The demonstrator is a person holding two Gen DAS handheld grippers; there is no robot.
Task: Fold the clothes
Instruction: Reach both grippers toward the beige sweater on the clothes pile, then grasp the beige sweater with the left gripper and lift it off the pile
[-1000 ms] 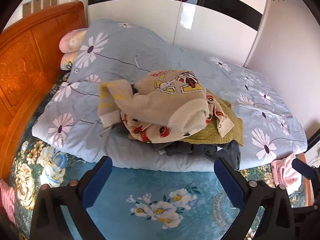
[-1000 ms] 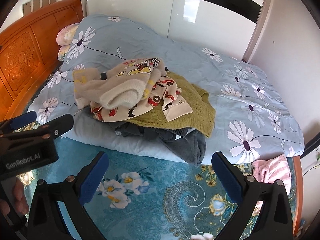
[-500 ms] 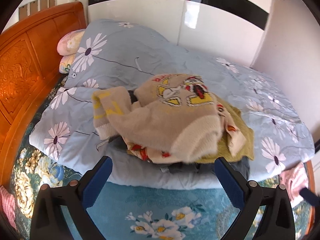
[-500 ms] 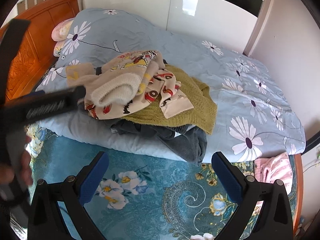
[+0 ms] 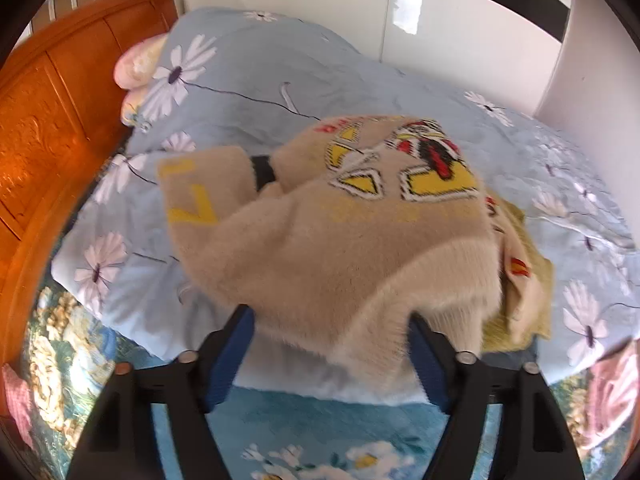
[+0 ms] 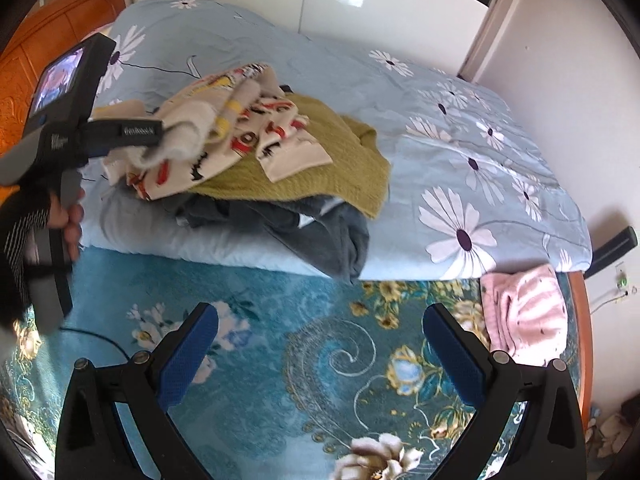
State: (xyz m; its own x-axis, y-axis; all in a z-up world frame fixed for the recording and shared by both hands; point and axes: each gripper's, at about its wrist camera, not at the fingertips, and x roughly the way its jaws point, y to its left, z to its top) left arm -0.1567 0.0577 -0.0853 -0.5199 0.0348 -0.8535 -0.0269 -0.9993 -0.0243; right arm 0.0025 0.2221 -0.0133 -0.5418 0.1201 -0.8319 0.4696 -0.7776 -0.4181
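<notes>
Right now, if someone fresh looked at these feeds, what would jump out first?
The heap of clothes on the blue daisy quilt, topped by a fuzzy beige sweater. The left gripper has its open fingers at that sweater's hem. The right gripper hangs open over the teal floral bedspread.

Yellow "17" on beige sweater [image 5: 344, 240] sleeve, gripper [image 6: 136, 132] label blurred
</notes>
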